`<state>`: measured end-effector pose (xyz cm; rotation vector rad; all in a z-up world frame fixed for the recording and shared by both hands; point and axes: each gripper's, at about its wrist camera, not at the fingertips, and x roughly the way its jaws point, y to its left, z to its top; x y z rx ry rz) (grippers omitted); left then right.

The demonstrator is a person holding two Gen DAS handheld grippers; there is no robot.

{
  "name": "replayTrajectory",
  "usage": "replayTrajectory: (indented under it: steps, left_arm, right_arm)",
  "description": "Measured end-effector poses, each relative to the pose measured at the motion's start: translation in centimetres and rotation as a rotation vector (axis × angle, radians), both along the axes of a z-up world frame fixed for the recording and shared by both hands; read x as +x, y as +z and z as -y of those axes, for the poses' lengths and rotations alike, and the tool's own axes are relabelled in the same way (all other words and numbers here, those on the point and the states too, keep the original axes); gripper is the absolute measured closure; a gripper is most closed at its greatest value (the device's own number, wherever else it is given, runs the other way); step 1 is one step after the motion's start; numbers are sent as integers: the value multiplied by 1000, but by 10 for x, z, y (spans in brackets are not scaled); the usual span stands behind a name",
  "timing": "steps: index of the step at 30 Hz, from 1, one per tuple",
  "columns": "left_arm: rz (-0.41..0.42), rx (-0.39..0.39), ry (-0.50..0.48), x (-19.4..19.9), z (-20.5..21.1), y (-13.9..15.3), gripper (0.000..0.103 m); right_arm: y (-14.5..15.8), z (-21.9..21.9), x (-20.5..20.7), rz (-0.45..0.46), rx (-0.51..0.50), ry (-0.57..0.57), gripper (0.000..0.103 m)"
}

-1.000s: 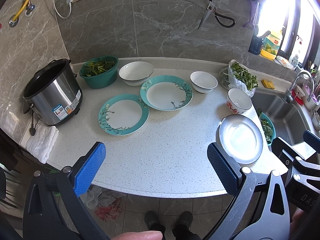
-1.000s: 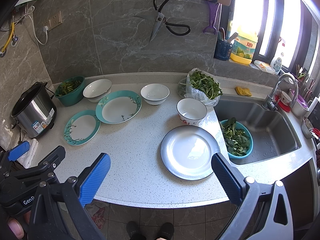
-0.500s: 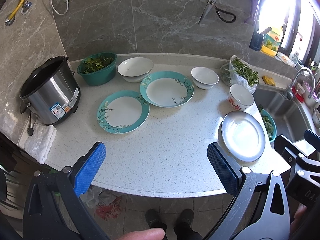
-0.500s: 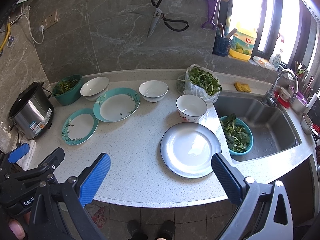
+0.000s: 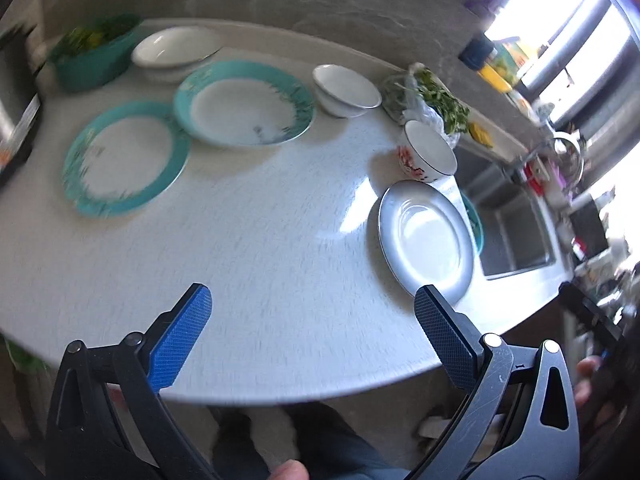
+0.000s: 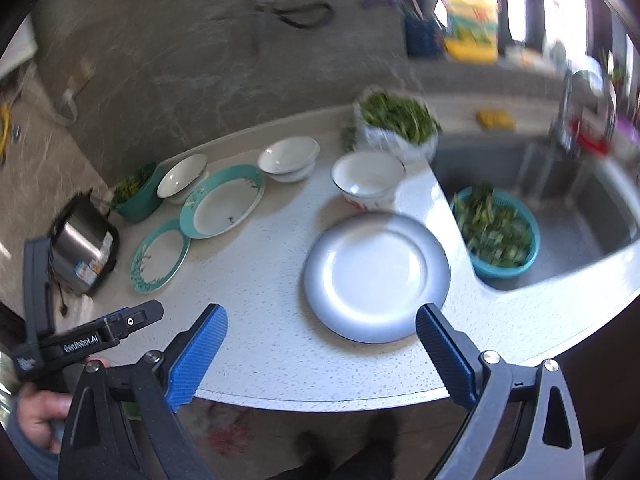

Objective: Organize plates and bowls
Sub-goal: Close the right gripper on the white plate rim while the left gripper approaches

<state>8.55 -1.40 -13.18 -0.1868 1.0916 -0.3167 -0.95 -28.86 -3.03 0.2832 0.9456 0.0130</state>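
Observation:
On the white counter (image 5: 260,248) lie a small teal-rimmed plate (image 5: 124,158), a larger teal-rimmed plate (image 5: 244,102), a grey plate (image 5: 426,238) near the sink, two white bowls (image 5: 346,88) (image 5: 176,50) and a red-patterned bowl (image 5: 426,152). My left gripper (image 5: 312,314) is open and empty above the counter's front edge. My right gripper (image 6: 322,330) is open and empty, just in front of the grey plate (image 6: 376,276). The teal plates (image 6: 222,200) (image 6: 160,256) lie to its left. Both views are blurred.
A steel cooker (image 6: 86,240) and a green bowl of greens (image 6: 136,194) stand at the far left. A bag of greens (image 6: 396,124) sits behind the patterned bowl (image 6: 368,178). The sink (image 6: 560,216) on the right holds a teal basket of greens (image 6: 496,232).
Both grippers have moved forward and swung right, toward the grey plate, which now looks larger. The views have tilted and blurred. Both stay open and empty.

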Motion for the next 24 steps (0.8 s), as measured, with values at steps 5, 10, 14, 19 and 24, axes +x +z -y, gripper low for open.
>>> replayTrajectory:
  steps: [5,10,14,19,24]
  left_arm:
    - [-95,73,-9,46,43,-49,0]
    - [-159,30,44,89,74,-88,2]
    - [-148,82,-10,109,105,-99,5]
    - [-180,25,-60,117,113,-114,27]
    - [-224,-26,-151,130,129,-131,58]
  right_arm:
    - [-43,89,29,7,258,-16,20]
    - [-86,142,71,-58,389,81,53]
    - [-119,168,92,-123,486,123,54]
    - [-147,194,103,-150,551,123,54]
    - [-167,201,108,-188,578,146,54]
